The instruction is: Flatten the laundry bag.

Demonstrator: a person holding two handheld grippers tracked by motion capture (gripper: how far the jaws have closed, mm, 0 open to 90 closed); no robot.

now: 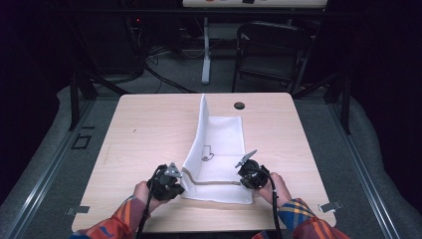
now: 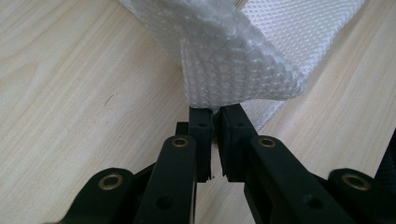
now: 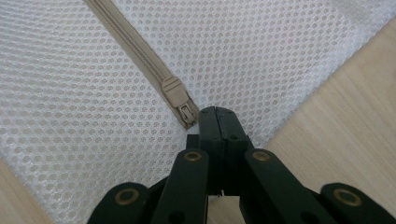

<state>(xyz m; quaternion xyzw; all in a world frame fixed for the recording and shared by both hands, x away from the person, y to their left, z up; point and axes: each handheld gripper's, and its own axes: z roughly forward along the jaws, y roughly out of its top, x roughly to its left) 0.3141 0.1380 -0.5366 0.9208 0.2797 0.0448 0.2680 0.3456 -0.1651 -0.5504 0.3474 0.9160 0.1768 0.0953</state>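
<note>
Pinching soft, light mesh bag (image 1: 219, 149): left gripper (image 2: 212, 114) clamps its 7 o'clock corner; right gripper (image 3: 218, 114), pressed together, beside zipper pull (image 3: 180, 100). Floppy; best gripped at edges.

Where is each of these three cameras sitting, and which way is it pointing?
High view: above the person's side, looking forward and down on the table; forearms, hands, left gripper and right gripper show.
Left gripper view: rides the left gripper, looking along its jaws shut on the mesh bag.
Right gripper view: rides the right gripper, closed beside the zipper pull.
All share the bag.
</note>
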